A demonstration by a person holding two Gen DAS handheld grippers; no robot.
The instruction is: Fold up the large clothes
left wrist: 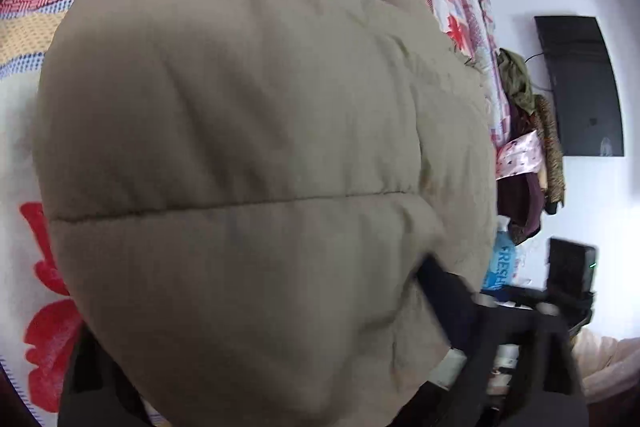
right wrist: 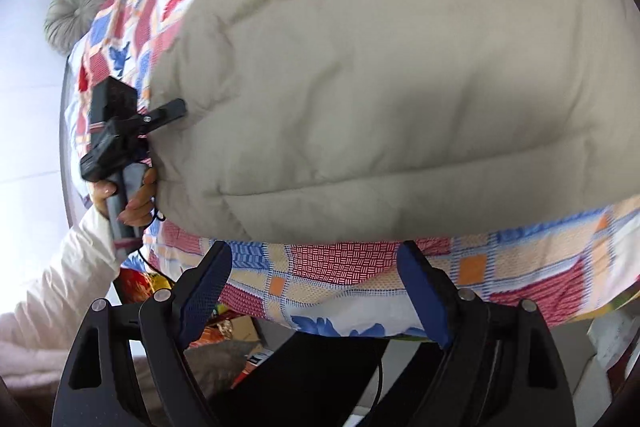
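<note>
Beige quilted puffer jacket (right wrist: pixel 400 67), bulky and soft, is lying spread over a bed covered by a patchwork bedspread (right wrist: pixel 340 267) in red, blue, orange and white blocks. It is filling most of both wrist views, one stitched seam running across its padding.

Right gripper (right wrist: pixel 316 291), black with blue pads, is hovering just off the jacket's near hem, jaws standing wide apart with only bedspread showing between them; nothing is being held.

Left gripper (right wrist: pixel 176 109) is showing in the right wrist view at the jacket's far left edge, a black finger pressing against the fabric. A hand (right wrist: pixel 132 195) in a white sleeve (right wrist: pixel 72 279) is gripping its grey handle. In its own view the jacket is covering most of the gripper (left wrist: pixel 280 367); whether the jaws are pinching the fabric, cannot tell.

Beyond the bed, a dark flat screen (left wrist: pixel 580 87) is hanging on a white wall, with a heap of mixed clothes (left wrist: pixel 528 155) piled beside the bed's end.
</note>
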